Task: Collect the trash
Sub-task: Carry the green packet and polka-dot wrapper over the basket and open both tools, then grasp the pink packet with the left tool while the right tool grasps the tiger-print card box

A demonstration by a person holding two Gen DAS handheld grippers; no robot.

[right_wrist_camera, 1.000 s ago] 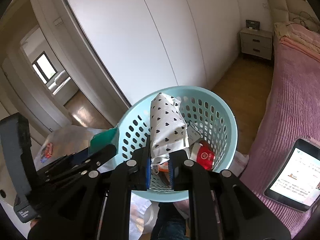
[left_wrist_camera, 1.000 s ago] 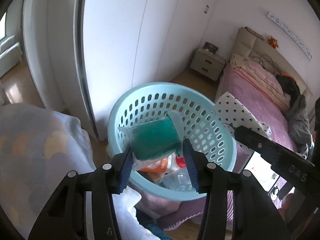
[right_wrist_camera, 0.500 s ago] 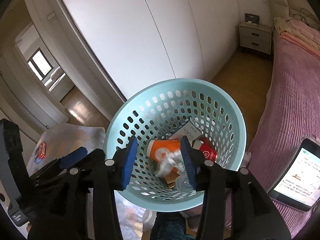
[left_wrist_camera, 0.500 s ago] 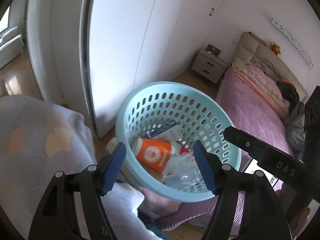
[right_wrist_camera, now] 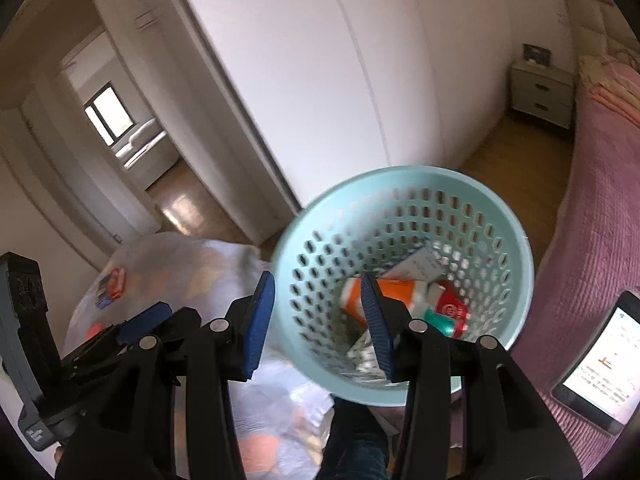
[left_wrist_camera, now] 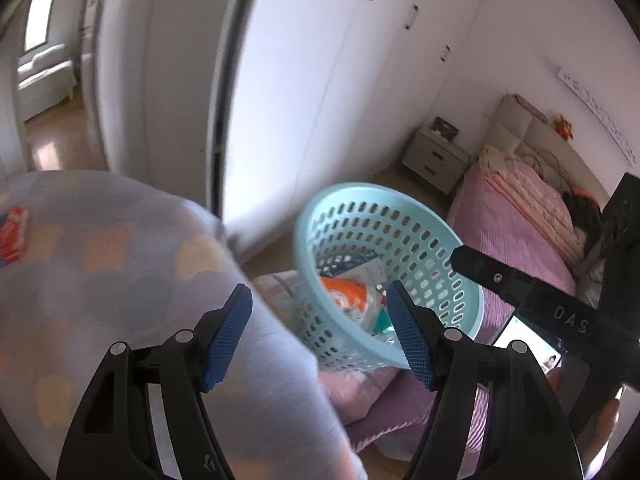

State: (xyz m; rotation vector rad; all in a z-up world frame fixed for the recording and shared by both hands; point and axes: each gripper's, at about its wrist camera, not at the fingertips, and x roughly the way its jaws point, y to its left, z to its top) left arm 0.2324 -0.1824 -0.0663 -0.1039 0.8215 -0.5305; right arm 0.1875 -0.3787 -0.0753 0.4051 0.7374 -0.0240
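Note:
A light blue perforated basket holds trash: an orange cup, a red-and-white wrapper, a white card and a green packet. My left gripper is open and empty, just left of the basket and over a pale patterned blanket. My right gripper is open and empty, its right finger over the basket's near rim. A small red pack lies on the blanket at the left.
White wardrobe doors stand behind the basket. A pink bed is on the right with a phone on it. A nightstand sits by the far wall. A doorway opens at the left.
Both grippers opened and dropped their items, the green packet and the heart-patterned paper, into the basket. Both then swung left, so the basket now sits right of centre.

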